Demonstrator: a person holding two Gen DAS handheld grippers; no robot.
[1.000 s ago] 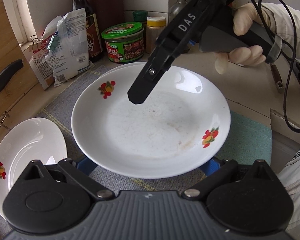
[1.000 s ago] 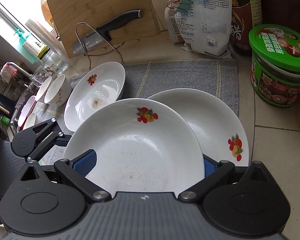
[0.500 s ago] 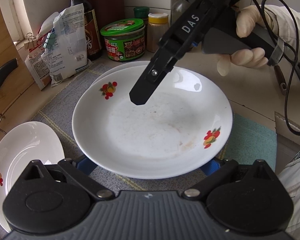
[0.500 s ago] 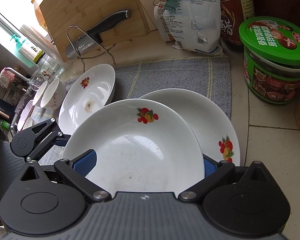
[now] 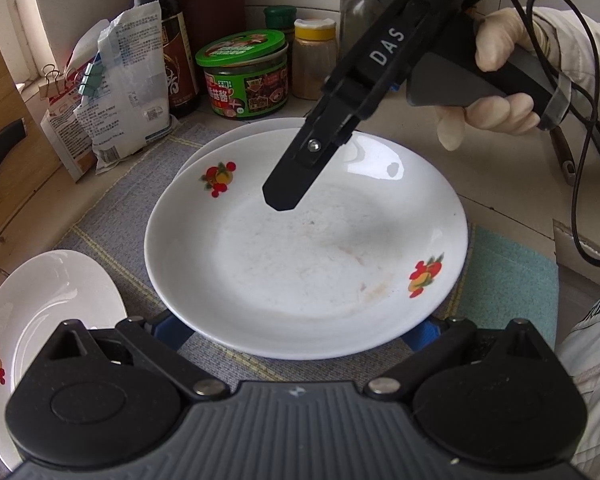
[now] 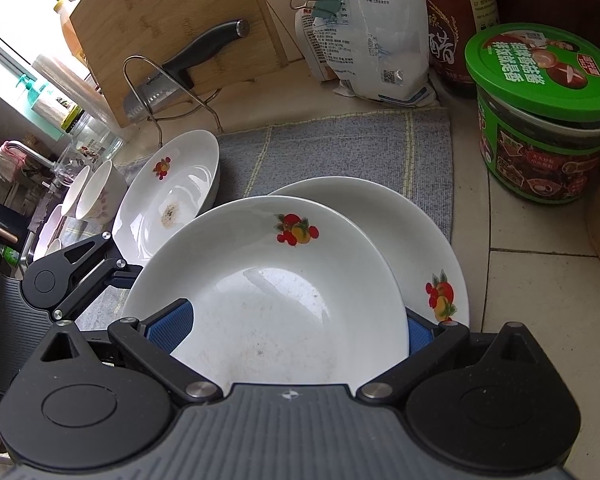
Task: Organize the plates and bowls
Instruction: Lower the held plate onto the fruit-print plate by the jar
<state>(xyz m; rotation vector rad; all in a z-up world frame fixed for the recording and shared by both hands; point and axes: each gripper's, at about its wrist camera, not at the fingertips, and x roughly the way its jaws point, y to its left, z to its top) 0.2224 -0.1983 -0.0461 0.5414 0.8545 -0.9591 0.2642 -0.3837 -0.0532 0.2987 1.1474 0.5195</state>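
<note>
A white deep plate (image 5: 308,248) with two fruit decals sits partly over a second matching plate (image 5: 228,138) on a grey mat (image 5: 112,220). My left gripper (image 5: 300,326) is spread wide, its blue pads under the top plate's near rim. My right gripper (image 6: 296,320) is spread just as wide, the top plate (image 6: 284,300) filling the gap between its pads. From the left wrist, one right finger (image 5: 292,180) hangs over the plate's inside and the other finger is hidden. The lower plate (image 6: 412,232) shows behind. I cannot tell whether any pad presses on the plate.
A third plate (image 6: 172,188) and small bowls (image 6: 96,192) lie to the left on the mat. A green-lidded jar (image 6: 540,120), bottles and a clipped bag (image 5: 128,88) line the back. A cutting board with a knife (image 6: 172,28) leans at the far left. A gloved hand (image 5: 500,92) holds the right gripper.
The top plate has kept its place between both grippers while the counter slid past. It now covers more of the lower plate. The third plate has drifted further left.
</note>
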